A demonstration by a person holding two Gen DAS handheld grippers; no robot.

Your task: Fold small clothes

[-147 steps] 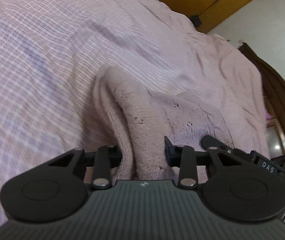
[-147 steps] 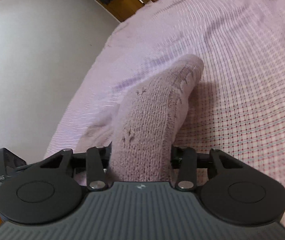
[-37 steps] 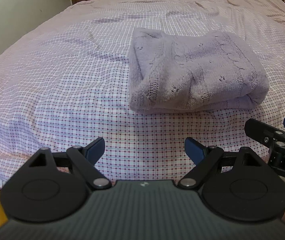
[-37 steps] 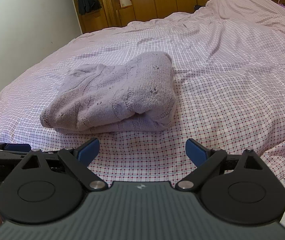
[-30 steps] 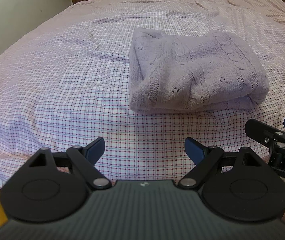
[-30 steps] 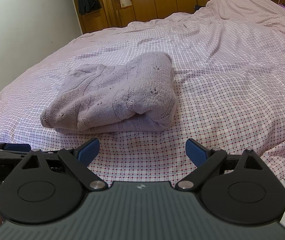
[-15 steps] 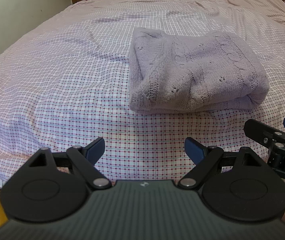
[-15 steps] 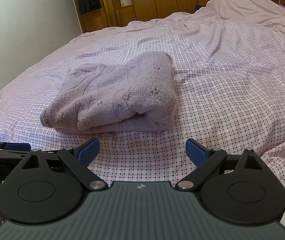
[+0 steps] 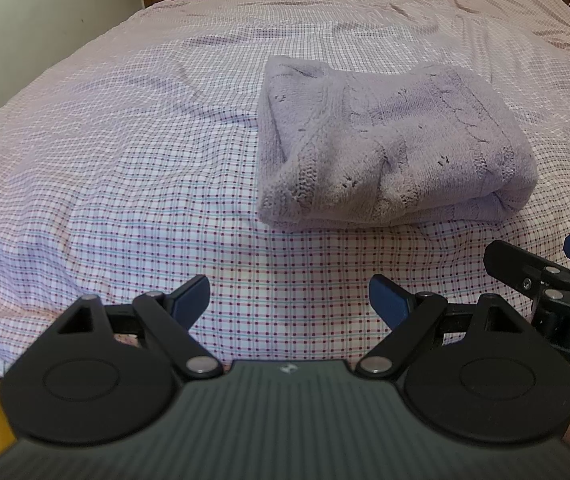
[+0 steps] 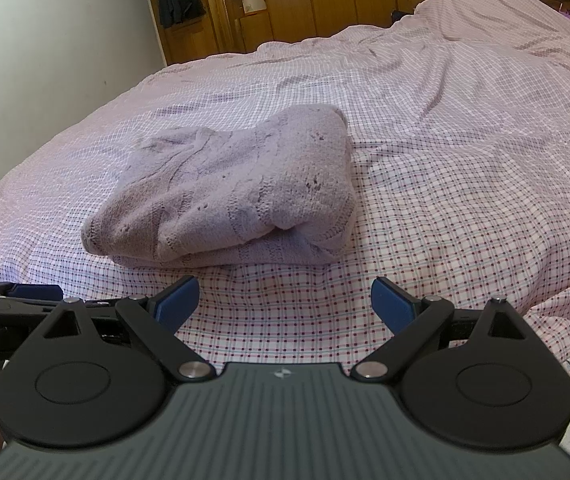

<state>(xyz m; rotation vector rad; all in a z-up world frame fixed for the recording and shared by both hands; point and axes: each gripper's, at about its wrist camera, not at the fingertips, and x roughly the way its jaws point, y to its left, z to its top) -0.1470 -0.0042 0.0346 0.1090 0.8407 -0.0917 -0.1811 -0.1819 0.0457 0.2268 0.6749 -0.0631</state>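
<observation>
The sweater (image 9: 389, 148) lies folded on the bed (image 9: 125, 160) at 12 o'clock; left tool (image 9: 289, 300) and right tool (image 10: 285, 300) hang released, likely finished.

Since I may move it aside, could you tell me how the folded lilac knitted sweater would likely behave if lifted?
The folded lilac knitted sweater looks soft and floppy; its layers sag, so it would probably unfold if pinched at one edge. The fuzzy knit likely grips rather than slips on the checked bedsheet.
</observation>
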